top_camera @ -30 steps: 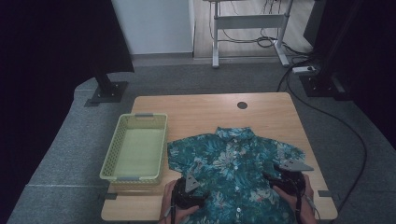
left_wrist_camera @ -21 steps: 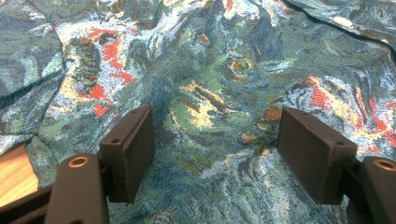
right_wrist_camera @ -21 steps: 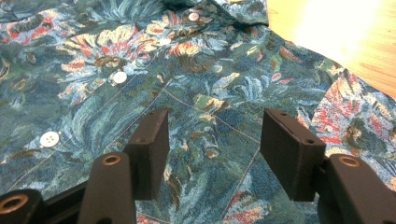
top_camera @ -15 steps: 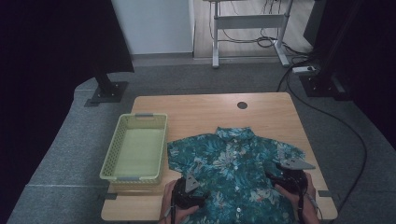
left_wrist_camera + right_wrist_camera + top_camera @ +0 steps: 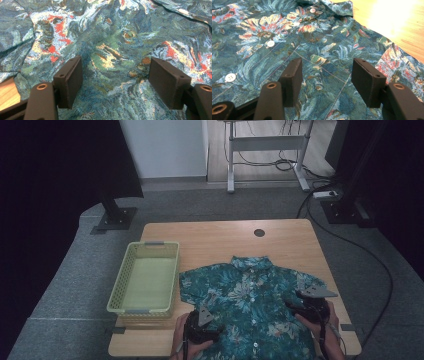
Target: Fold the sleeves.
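Observation:
A teal floral short-sleeved shirt [image 5: 250,305] lies flat, buttoned side up, on the near half of the wooden table [image 5: 225,237]. My left gripper [image 5: 212,335] rests over the shirt's lower left part, open. Its two black pads [image 5: 70,80] stand wide apart just above the patterned cloth [image 5: 110,50]. My right gripper [image 5: 292,304] hovers over the shirt's right side below the sleeve, also open. Between its fingers [image 5: 368,82] lies flat cloth [image 5: 324,70] with a seam. White buttons [image 5: 270,43] run along the placket to the left.
A yellow-green plastic basket [image 5: 146,276] stands with nothing in it at the table's left, close to the shirt's left sleeve. A round cable hole [image 5: 259,232] sits at the far middle. Bare wood [image 5: 392,22] lies beyond the collar.
Both grippers have stayed low over the shirt; the right one shifted slightly toward me and rightward. The shirt has not moved.

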The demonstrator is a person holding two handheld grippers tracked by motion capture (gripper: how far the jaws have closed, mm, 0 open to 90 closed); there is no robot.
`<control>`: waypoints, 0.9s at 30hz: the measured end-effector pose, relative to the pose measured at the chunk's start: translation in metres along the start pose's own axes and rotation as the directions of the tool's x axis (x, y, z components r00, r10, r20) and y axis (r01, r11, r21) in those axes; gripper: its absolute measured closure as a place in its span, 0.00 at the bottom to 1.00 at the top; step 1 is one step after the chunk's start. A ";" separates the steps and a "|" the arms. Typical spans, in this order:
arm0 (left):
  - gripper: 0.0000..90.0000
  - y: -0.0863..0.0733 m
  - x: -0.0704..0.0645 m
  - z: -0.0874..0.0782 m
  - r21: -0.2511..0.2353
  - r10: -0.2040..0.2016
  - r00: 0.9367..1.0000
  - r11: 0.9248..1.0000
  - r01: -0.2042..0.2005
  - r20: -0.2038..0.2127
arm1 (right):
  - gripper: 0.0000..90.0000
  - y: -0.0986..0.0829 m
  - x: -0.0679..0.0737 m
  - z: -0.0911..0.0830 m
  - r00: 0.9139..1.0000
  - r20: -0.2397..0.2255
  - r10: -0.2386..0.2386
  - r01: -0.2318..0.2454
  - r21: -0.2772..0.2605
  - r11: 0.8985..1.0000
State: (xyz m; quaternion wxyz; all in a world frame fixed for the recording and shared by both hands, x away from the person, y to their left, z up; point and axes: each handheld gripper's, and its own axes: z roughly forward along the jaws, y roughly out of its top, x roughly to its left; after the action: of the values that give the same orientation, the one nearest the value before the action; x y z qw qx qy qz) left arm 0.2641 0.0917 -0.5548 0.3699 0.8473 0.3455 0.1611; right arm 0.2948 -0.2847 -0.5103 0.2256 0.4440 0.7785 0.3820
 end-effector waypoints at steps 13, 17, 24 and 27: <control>0.30 0.000 0.000 0.000 0.000 0.000 1.000 1.000 0.000 0.000 | 0.46 0.004 -0.007 0.006 1.000 0.007 0.020 -0.020 -0.002 1.000; 0.30 0.000 0.000 0.000 0.000 0.000 1.000 1.000 0.000 0.000 | 0.46 0.005 -0.009 0.009 1.000 0.007 0.022 -0.022 0.000 1.000; 0.30 0.000 0.000 0.000 0.000 -0.001 1.000 1.000 0.001 -0.001 | 0.46 0.004 -0.013 0.015 1.000 0.012 0.024 -0.024 0.011 1.000; 0.30 0.000 0.000 0.000 0.000 -0.001 1.000 1.000 0.001 -0.001 | 0.46 0.002 -0.015 0.018 1.000 0.020 0.020 -0.020 0.023 1.000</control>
State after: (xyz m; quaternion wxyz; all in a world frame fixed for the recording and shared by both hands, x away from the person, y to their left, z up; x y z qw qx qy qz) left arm 0.2641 0.0917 -0.5548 0.3696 0.8471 0.3460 0.1614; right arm 0.3163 -0.2899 -0.5193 0.2243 0.4580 0.7761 0.3710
